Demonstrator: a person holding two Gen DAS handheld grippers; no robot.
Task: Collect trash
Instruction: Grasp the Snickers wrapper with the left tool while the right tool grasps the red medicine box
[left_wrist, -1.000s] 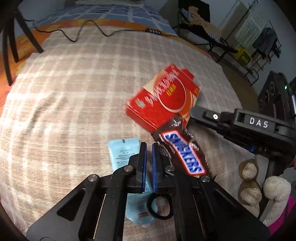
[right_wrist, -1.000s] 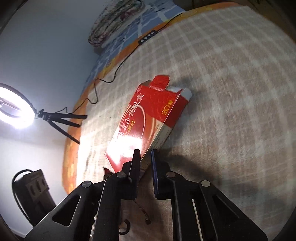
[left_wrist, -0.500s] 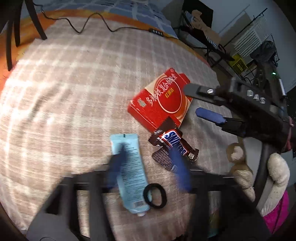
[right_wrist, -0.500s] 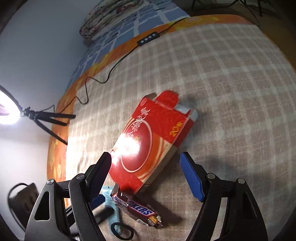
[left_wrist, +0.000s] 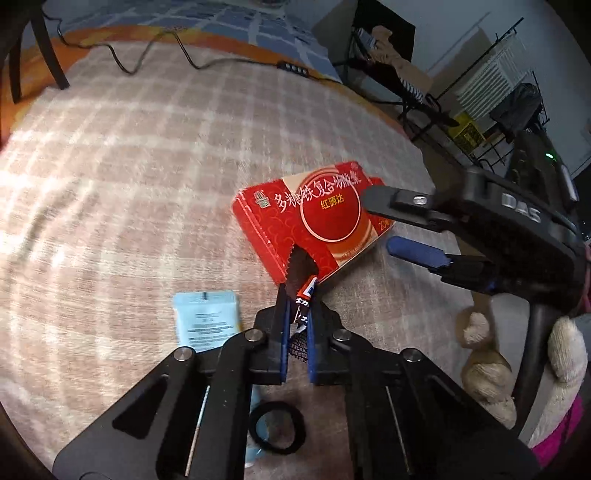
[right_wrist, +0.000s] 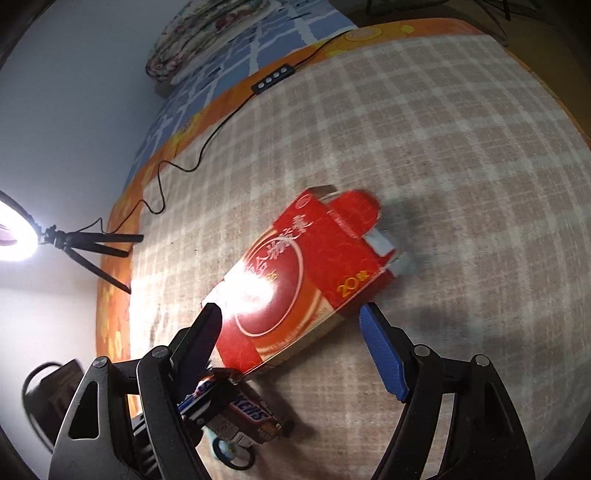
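A Snickers wrapper (left_wrist: 301, 271) sticks up between the pads of my left gripper (left_wrist: 297, 306), which is shut on it just above the checked blanket (left_wrist: 129, 166). The wrapper (right_wrist: 243, 410) also shows low in the right wrist view. A red cardboard box (left_wrist: 314, 221) with an open end flap lies flat behind it. My right gripper (right_wrist: 290, 319) stands open with the near end of the red box (right_wrist: 306, 266) between its jaws; the pads do not press it. From the left wrist view the right gripper (left_wrist: 378, 219) reaches in from the right.
A light blue tube (left_wrist: 207, 317) and a black hair tie (left_wrist: 277, 428) lie under my left gripper. Plush toys (left_wrist: 487, 362) sit at the right edge. A black cable (right_wrist: 207, 147) with an inline remote crosses the far blanket. A lit ring light (right_wrist: 11, 236) on a tripod stands left.
My left gripper opened, dropped onto the Snickers wrapper and shut on it. My right gripper went from shut to wide open and now straddles the red box's end.
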